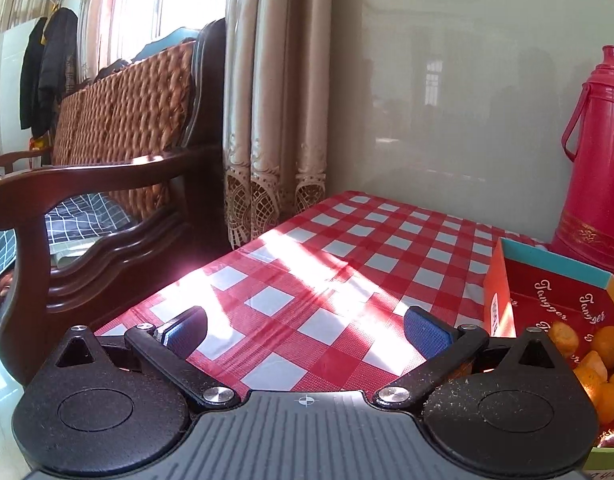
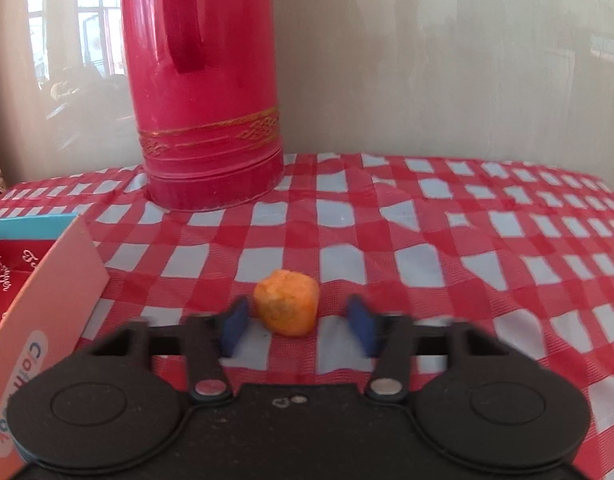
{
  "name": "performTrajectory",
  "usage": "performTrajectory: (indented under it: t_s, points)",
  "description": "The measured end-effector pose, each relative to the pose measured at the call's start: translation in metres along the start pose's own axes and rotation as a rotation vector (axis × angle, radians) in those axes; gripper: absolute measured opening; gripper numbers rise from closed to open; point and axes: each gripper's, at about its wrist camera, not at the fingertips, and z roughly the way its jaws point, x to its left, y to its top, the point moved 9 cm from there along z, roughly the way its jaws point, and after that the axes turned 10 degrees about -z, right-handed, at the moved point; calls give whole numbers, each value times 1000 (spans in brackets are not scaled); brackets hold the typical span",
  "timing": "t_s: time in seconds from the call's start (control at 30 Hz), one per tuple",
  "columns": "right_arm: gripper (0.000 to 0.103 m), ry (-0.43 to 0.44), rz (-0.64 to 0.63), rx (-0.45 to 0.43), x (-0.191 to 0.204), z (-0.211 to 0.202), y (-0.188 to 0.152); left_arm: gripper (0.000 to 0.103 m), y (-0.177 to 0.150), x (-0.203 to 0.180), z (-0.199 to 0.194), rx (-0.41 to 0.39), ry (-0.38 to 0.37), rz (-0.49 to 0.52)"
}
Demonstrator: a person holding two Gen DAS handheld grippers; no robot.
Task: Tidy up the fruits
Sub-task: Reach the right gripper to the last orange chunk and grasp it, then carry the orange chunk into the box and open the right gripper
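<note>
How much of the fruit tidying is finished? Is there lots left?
Several orange fruits already lie in the red box. One orange piece is on the checked cloth, between the right tongs, whose pads are not squeezing it yet. The left tongs are open and empty. Left to do: grab that piece and put it in the box.

The thermos (image 2: 207, 80) is glossy red plastic; the checked tablecloth (image 1: 327, 248) looks smooth and shiny; the box (image 1: 563, 300) is printed cardboard; the sofa (image 1: 119, 184) is polished wood.
</note>
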Motion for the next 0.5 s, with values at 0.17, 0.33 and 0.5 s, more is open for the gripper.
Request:
performTrajectory:
  t_s: [0.17,0.33,0.5]
  points:
    - [25,5,6,-44,0,-15,0,103,-1,-5,-2,7,-10,0]
    - [25,54,-29,-131,16,-44,13,103,-4,-16,-9,8,-36,12]
    - [25,145,-86,-216,51,-77,24,103,-7,-26,-17,4,-57,36]
